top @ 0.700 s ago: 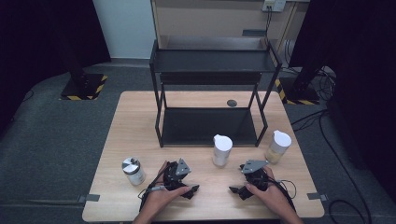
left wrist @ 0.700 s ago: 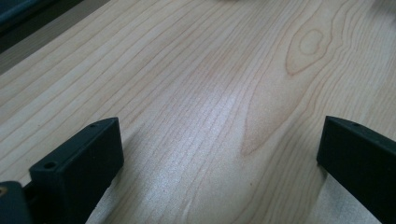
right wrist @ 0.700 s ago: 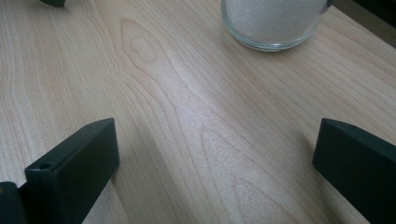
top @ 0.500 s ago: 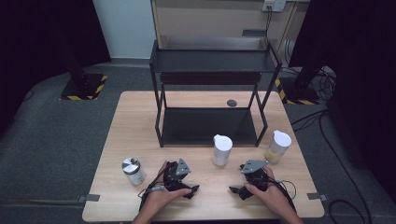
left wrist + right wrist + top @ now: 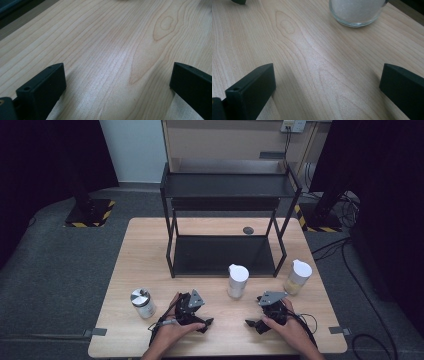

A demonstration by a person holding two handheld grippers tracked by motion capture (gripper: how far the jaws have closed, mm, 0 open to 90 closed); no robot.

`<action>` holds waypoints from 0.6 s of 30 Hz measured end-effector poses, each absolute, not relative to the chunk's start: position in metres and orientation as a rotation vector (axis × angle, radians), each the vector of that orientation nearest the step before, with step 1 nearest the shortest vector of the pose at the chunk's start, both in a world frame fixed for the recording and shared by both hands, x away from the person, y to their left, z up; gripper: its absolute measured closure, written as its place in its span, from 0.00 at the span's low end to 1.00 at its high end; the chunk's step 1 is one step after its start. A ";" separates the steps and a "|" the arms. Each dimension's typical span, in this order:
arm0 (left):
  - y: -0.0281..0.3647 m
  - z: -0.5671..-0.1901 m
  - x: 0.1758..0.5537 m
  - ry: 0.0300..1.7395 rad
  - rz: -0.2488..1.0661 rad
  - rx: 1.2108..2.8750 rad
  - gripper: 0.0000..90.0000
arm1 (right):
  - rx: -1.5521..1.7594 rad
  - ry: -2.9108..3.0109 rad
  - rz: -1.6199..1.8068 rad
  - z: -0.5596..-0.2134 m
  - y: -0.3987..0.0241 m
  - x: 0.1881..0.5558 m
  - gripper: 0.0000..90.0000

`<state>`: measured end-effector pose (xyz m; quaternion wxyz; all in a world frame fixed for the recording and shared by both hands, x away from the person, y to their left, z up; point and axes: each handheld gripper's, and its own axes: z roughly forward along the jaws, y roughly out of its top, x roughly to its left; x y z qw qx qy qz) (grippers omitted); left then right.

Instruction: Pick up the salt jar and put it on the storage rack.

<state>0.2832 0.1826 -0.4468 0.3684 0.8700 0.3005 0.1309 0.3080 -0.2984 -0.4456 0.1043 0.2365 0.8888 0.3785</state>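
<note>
Left gripper fingers [image 5: 41, 87]: spread wide, nothing btwn them, bare wood below; no contact w/ any jar.
Right gripper fingers [image 5: 250, 88]: spread wide too, nothing btwn them; clear glass jar base ahead, apart from both jaws.
Left gripper [image 5: 200, 322]: held low at table's near edge, left of centre, jaws pointing toward the other gripper.
Right gripper [image 5: 254, 324]: held low at near edge, right of centre, jaws pointing back toward the left one; the two are near, not touching.
Hands: left hand [image 5: 170, 332] and right hand [image 5: 287, 330] come in from the bottom, each wrapped on its gripper.
White-lid jar [image 5: 238, 280]: nearest thing, upright, pale contents, just beyond the gap btwn grippers, at front edge of the shelf rack; seen close in right gripper view [image 5: 357, 11].
Silver-lid jar [image 5: 143, 303]: upright, just left of left hand, not touched.
Yellowish jar [image 5: 297, 276]: upright, white lid, beyond right gripper, beside rack's right front leg.
Shelf rack [image 5: 227, 195]: black, two-level, mid-table, both levels bare.
Small dark disc [image 5: 248, 230]: on wood behind the rack.
Table [image 5: 145, 245]: light wood.
In the way: white-lid jar stands btwn grippers and rack's lower shelf.
</note>
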 end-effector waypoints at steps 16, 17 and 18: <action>0.181 -0.437 0.279 0.735 0.340 2.233 0.02 | 0.697 2.621 1.116 -0.446 -0.298 0.308 0.01; 0.182 -0.436 0.279 0.740 0.344 2.232 0.02 | 0.697 2.621 1.116 -0.446 -0.298 0.308 0.01; 0.183 -0.434 0.278 0.739 0.351 2.235 0.02 | 0.697 2.621 1.116 -0.446 -0.298 0.308 0.01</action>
